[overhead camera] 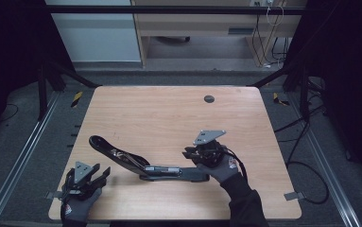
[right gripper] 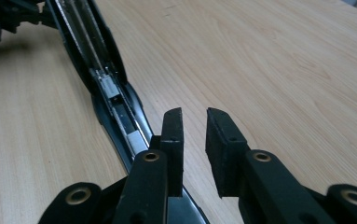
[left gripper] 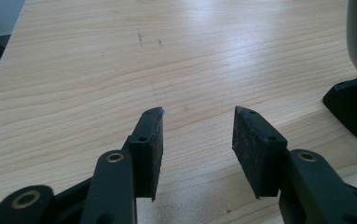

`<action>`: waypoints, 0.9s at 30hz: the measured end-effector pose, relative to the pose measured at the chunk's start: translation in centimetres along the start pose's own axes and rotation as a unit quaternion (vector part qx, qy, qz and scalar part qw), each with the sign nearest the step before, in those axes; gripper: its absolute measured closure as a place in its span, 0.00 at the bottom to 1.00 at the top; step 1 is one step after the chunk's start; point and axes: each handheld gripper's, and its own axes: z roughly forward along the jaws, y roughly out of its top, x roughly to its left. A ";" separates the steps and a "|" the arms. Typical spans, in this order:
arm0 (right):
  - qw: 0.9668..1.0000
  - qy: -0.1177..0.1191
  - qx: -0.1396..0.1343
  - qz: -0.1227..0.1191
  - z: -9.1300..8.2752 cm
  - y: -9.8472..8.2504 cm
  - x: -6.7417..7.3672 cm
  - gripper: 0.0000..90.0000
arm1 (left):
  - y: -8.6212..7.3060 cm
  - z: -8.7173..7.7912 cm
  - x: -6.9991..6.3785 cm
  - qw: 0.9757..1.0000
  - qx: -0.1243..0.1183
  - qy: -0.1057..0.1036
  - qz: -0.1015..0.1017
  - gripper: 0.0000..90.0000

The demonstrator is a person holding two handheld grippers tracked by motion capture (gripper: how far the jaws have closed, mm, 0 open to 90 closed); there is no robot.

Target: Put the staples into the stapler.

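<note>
A long black stapler (overhead camera: 136, 163) lies opened out flat across the table's front half, its metal channel (right gripper: 106, 84) facing up. My right gripper (overhead camera: 188, 152) hovers over the stapler's right end; in the right gripper view its jaws (right gripper: 195, 112) stand open by a narrow gap with bare wood between them, and the stapler base runs under the left jaw. My left gripper (overhead camera: 104, 171) rests near the front left corner, just left of the stapler. Its jaws (left gripper: 198, 109) are wide open and empty. A black part of the stapler (left gripper: 353, 112) shows to their right.
The wooden table (overhead camera: 169, 113) has a round cable hole (overhead camera: 209, 99) near its far edge. Metal brackets (overhead camera: 292, 195) stick out at the front corners. Black frame legs, rails and loose cables (overhead camera: 306, 165) surround the table on the floor.
</note>
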 end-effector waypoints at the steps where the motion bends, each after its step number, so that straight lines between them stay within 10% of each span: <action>1: 1.000 -0.014 -0.006 0.007 -0.3 -0.3 0.0 0.84 | 0.0 0.0 0.0 1.000 -0.001 0.000 0.000 0.58; 27: 0.985 -0.104 -0.058 0.121 -2.4 -9.1 0.0 0.67 | 1.4 -2.9 0.9 0.996 -0.073 -0.014 -0.049 0.52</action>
